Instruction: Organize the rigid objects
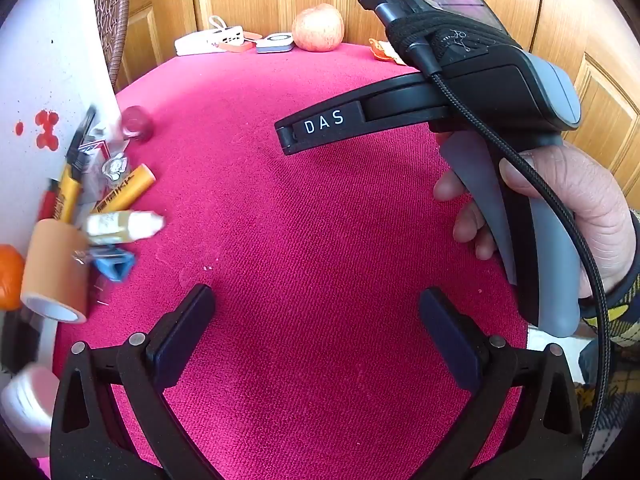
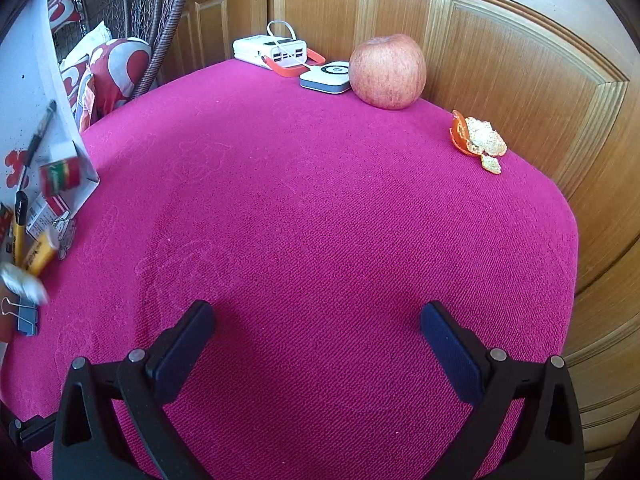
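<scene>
A heap of small objects lies at the left edge of the magenta cloth [image 1: 320, 220]: a yellow tube [image 1: 128, 194], a white dropper bottle [image 1: 124, 226], a blue binder clip [image 1: 114, 266], a roll of tan tape [image 1: 56, 270] and a small purple cup [image 1: 138, 122]. My left gripper [image 1: 316, 316] is open and empty above the cloth, right of the heap. My right gripper [image 2: 318, 332] is open and empty over the cloth [image 2: 320, 220]; its body shows in the left wrist view [image 1: 460, 104], held in a hand. In the right wrist view the yellow tube [image 2: 40, 256] and binder clip [image 2: 26, 320] sit far left.
An apple [image 2: 387, 71], a white power bank [image 2: 270, 50], a small white device [image 2: 326, 77] and orange peel [image 2: 478, 142] lie along the far edge by wooden doors [image 2: 520, 60]. A white sheet with a pen [image 2: 38, 140] stands left. A wicker chair [image 2: 160, 20] is behind.
</scene>
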Demonstrator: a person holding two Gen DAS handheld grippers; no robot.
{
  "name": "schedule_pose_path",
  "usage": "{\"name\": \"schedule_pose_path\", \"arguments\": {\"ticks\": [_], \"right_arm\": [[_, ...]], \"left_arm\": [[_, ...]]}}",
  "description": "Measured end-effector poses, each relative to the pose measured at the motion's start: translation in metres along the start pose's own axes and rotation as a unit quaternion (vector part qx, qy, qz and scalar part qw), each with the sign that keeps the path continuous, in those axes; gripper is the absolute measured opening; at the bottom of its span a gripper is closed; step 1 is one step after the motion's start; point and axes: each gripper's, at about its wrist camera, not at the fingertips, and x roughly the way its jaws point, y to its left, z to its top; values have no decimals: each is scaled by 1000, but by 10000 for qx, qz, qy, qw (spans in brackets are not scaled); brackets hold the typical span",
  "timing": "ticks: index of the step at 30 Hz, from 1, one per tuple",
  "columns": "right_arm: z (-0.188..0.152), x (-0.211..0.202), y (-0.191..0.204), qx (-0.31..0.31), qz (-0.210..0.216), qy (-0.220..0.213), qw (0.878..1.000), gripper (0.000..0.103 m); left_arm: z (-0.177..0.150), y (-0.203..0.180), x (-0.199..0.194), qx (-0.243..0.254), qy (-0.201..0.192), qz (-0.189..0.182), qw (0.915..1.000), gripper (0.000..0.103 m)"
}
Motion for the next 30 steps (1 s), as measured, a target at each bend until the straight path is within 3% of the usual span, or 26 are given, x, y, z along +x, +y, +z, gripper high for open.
{"name": "schedule_pose_path", "arguments": {"ticks": [30], "right_arm": [[5,2,1,-1,-4,-2,10000,103]], "left_arm": [[-1,0,-2,-3,8,-3,10000,103]]}}
